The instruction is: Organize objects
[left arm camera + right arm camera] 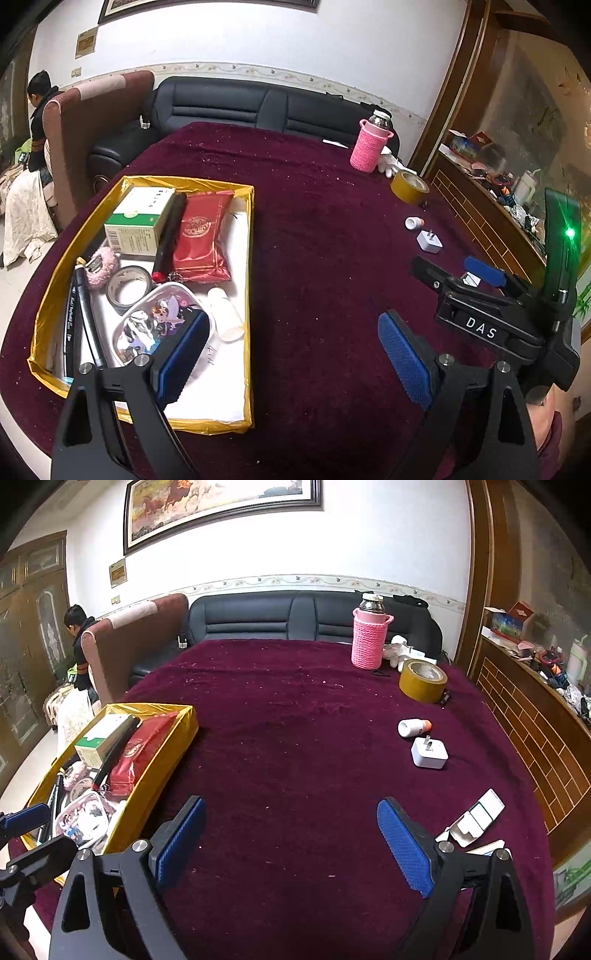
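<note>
A gold-rimmed box [250,295] on the left of the maroon table holds a green-white carton [138,221], a red packet [203,240], a grey tape roll [127,288], a cartoon pouch [155,325] and a white bottle [225,314]. My left gripper [291,354] is open and empty, its left finger over the box's near right part. My right gripper [291,842] is open above bare cloth. Loose on the right lie a small white bottle [413,727], a white charger plug [428,753], a yellow tape roll [423,681] and white packets [476,818].
A pink knitted flask [369,638] stands at the far right of the table with a white glove [397,651] beside it. A black sofa [295,616] lies behind the table. A cluttered wooden ledge [535,701] runs along the right. A person [79,642] stands far left.
</note>
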`<state>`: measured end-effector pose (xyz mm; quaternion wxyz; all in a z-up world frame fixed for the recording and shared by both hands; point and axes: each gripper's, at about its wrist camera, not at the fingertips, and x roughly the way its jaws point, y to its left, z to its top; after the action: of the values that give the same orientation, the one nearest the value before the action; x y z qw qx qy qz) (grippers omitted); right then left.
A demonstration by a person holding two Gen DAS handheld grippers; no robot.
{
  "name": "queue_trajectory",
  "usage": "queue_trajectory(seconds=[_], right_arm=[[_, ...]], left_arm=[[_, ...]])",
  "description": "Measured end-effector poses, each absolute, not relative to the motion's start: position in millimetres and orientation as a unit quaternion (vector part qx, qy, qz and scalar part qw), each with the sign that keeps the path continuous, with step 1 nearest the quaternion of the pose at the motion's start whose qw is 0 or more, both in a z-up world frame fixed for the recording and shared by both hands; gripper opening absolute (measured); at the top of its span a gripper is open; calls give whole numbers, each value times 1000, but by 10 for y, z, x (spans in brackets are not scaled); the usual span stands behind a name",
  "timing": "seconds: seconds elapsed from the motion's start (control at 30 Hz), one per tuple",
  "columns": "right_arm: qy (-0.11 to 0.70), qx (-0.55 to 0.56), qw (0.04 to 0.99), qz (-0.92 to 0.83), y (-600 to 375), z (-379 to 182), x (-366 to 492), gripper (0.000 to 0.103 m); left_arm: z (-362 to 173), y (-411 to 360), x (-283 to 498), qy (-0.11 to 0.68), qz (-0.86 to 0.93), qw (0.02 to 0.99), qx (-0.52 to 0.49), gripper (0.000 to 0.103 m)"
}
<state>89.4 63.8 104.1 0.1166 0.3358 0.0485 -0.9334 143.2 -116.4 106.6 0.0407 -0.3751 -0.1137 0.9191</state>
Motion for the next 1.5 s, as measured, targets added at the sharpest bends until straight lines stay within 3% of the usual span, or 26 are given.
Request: queue_trajectory(seconds=[0.2,0.53,0.9,1.07,1.27,1.5], right_arm=[[47,348,111,-930,752,1043,781,96],[-109,407,81,-903,2344,1195,-139,96],[-197,508,78,-835,2620,502,-1364,96],[-174,518,153,-824,2261,452,-1401,98],[-181,459,329,-805,1721,632,-859,98],[-262,367,390,-803,1921,700,-437,98]], left_arm=[[1019,-1120,1412,-112,915,52,-384,92],[902,-994,1340,-112,909,87,-393,92],[870,-890,1488,-104,903,99,-406,92],[952,-995,1761,-91,905,57,-412,92],[1145,-1295,2119,-84,914,-32,-395,92],[1445,-1391,2400,-125,916,-90,-371,92]])
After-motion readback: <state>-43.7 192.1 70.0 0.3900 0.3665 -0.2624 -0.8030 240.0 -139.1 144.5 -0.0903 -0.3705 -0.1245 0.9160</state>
